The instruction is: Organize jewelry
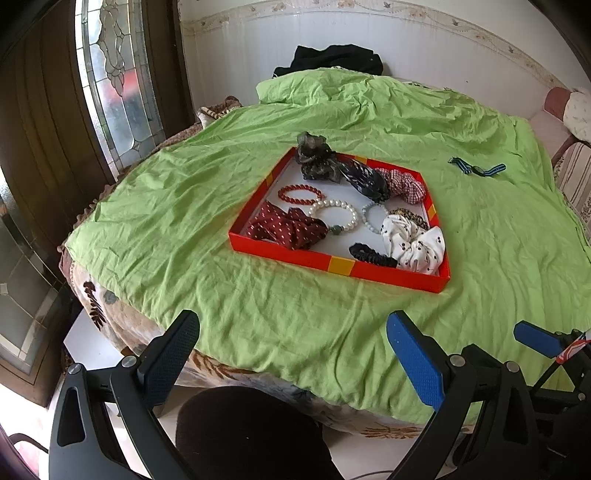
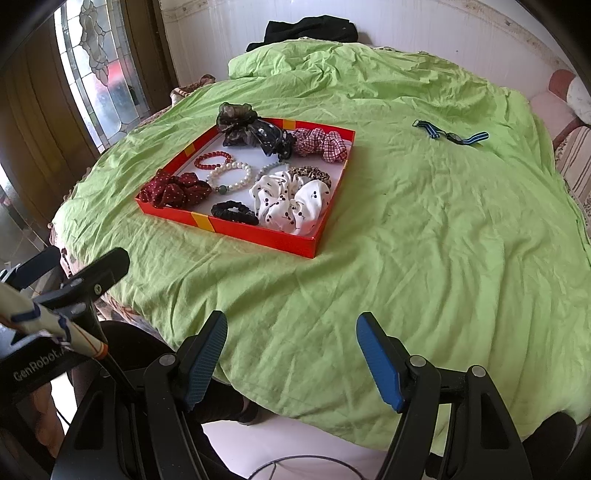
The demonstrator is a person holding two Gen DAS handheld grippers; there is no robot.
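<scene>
A red tray [image 1: 334,264] [image 2: 258,234] sits on the green cloth and holds scrunchies and bead bracelets. Among them are a pearl bracelet [image 1: 334,218] [image 2: 229,177], a red bead bracelet [image 1: 299,194] [image 2: 214,159], a white dotted scrunchie [image 1: 413,242] [image 2: 288,203] and a dark red dotted scrunchie [image 1: 288,227] [image 2: 173,190]. A blue striped band [image 1: 476,168] [image 2: 450,133] lies alone on the cloth, right of the tray. My left gripper [image 1: 291,332] and my right gripper [image 2: 291,328] both hover open and empty over the table's near edge, well short of the tray.
The green cloth [image 1: 184,221] [image 2: 443,221] covers a round table. A black garment [image 1: 332,59] [image 2: 310,27] lies at the far edge. A glass-panelled door [image 1: 114,74] stands at left, a cushioned seat [image 1: 572,147] at right. Someone's dark-clad legs [image 1: 240,435] show below the table's edge.
</scene>
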